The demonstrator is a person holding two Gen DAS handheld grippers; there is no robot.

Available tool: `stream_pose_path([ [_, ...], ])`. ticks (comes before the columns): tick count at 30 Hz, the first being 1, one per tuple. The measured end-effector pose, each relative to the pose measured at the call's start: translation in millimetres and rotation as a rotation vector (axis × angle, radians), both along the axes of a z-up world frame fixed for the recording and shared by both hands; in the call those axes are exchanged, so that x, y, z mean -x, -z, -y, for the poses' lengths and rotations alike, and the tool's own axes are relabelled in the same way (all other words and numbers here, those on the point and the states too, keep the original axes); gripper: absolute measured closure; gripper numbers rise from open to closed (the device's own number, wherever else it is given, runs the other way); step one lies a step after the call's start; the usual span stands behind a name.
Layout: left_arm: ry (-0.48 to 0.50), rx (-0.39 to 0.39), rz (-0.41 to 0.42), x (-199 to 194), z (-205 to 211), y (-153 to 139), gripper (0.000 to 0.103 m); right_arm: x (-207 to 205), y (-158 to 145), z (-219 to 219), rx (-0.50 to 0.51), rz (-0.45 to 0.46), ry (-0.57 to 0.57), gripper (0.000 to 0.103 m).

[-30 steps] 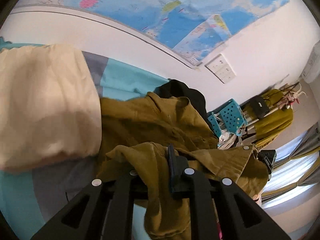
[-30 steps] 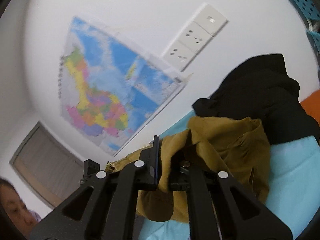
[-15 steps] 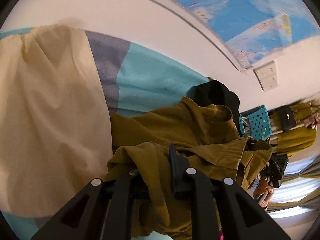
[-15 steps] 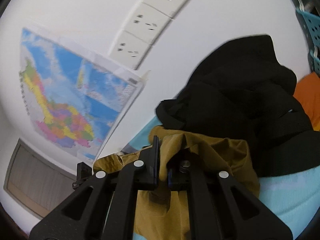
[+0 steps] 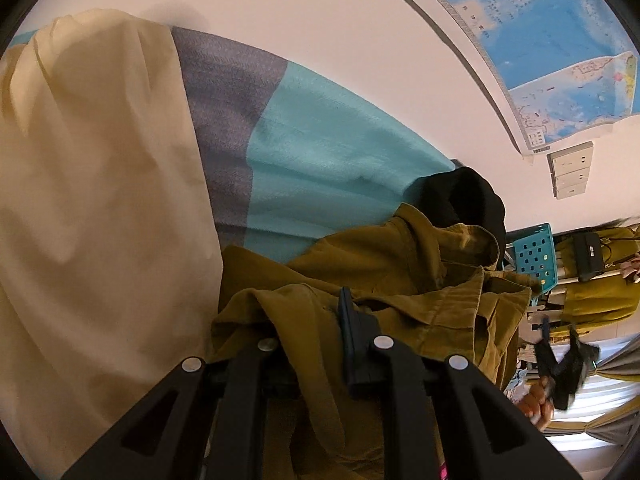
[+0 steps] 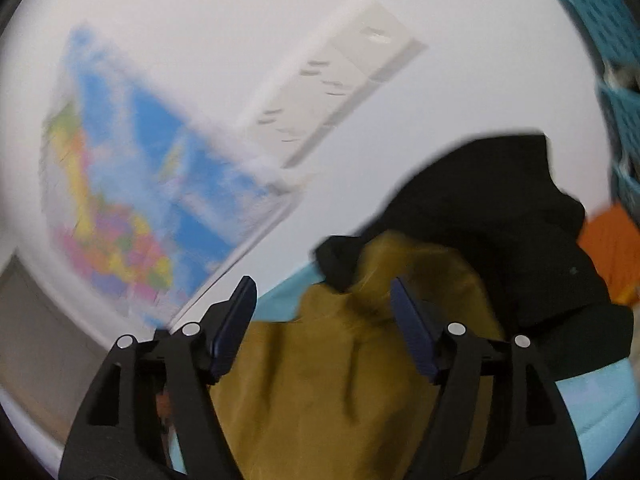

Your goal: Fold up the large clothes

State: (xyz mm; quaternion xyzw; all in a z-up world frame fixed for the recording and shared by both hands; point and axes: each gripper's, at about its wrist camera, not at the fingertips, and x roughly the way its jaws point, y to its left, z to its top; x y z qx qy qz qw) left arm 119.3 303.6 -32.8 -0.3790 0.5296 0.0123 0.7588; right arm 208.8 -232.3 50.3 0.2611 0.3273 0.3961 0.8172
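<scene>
An olive-brown garment (image 5: 380, 264) lies bunched on a bed with a teal and grey cover (image 5: 320, 152). My left gripper (image 5: 316, 320) is shut on a fold of this garment, and the cloth drapes over its fingers. In the right wrist view the same olive garment (image 6: 320, 364) lies below my right gripper (image 6: 324, 300). Its jaws are opening and stand wide apart, with the cloth lying loose between them and no pad pressing on it.
A black garment (image 6: 492, 216) is heaped just behind the olive one, near the wall. A cream cloth (image 5: 92, 200) covers the bed at left. A teal perforated basket (image 5: 534, 256) and hanging clothes stand at right. A map (image 5: 560, 40) and sockets (image 6: 332, 84) are on the wall.
My right gripper has opened and let go of the olive garment, which dropped onto the bed. My left gripper has sunk toward the bed, still holding its fold.
</scene>
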Motion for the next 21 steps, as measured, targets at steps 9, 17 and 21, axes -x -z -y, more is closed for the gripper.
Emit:
stream_pose_path([
  [9,-0.006,0.042,0.039,8,0,-5,0.082,22,64,-137,0.703,0.114,-0.159,0.036],
  [17,0.009,0.021,0.321,60,9,-69,0.046,10,48,-111,0.633,0.155,-0.092,0.101],
  [21,0.126,-0.209,0.359,69,50,-85,0.042,11,23,-91,0.556,0.204,-0.029,0.101],
])
